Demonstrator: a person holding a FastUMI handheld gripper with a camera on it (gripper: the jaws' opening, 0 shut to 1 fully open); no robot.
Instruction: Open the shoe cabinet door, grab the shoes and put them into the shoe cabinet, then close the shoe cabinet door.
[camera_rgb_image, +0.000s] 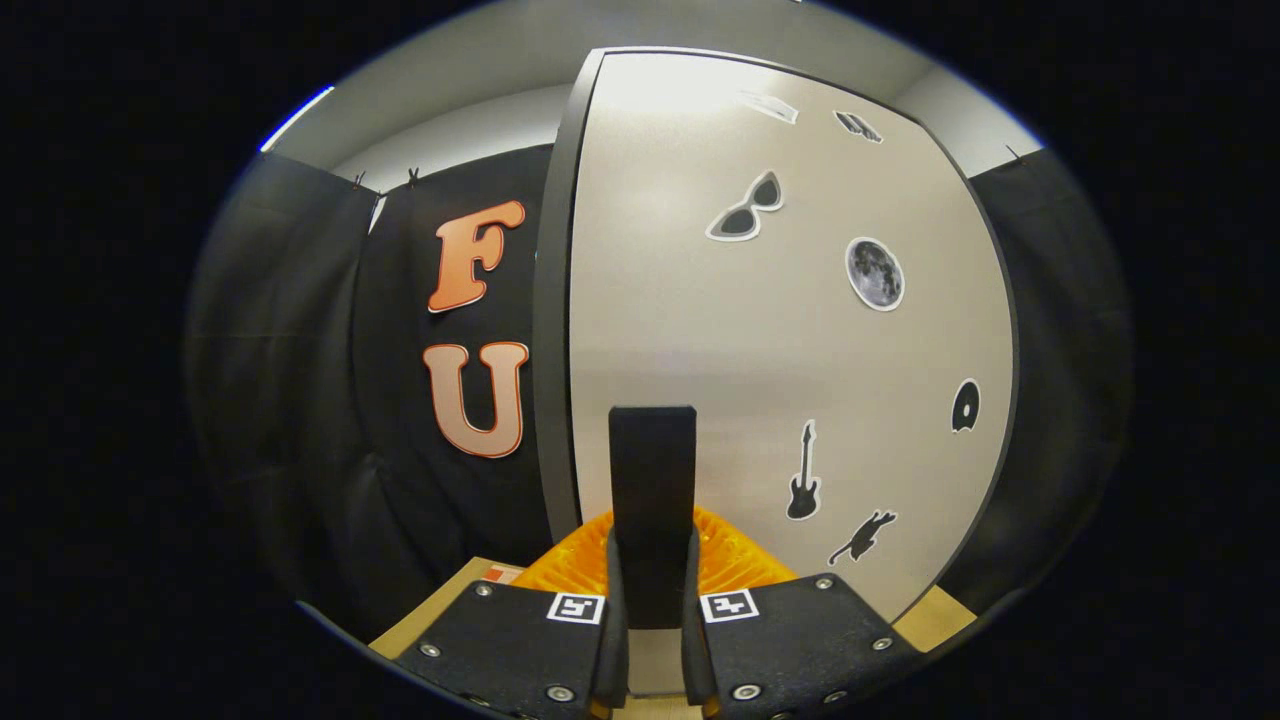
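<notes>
door edge: dark narrow edge band (552, 300) of the cabinet door, standing left of the fingers with the booth cloth beyond it; can't tell from here if the door is cracked open or flush.
gripper: hand-held two-finger gripper (652, 600) closed on the handle, both fingers pressing its lower end from either side.
handle: black upright bar handle (652, 480) on the pale grey flat cabinet door (700, 320), rising from between the fingers.
shoe: ribbed orange item (570, 570) low behind the fingers, spreading to both sides of the handle; looks like the shoe, too cropped to be sure. It sits outside the cabinet, so not stowed yet.
stickers: black guitar sticker (803, 487), sunglasses sticker (746, 210) and round moon sticker (875, 273) on the door face, right of the handle.
cabinet contents: interior hidden by the door, can't say what's in it.
step (judgement): opening pull on the door.
risk 1: grip is low on the bar; an off-axis pull could slide the fingers off it.
risk 2: the orange item is close under the door; the swing could clip or shove it.
risk 3: a hard yank could shift the cabinet itself.
</notes>
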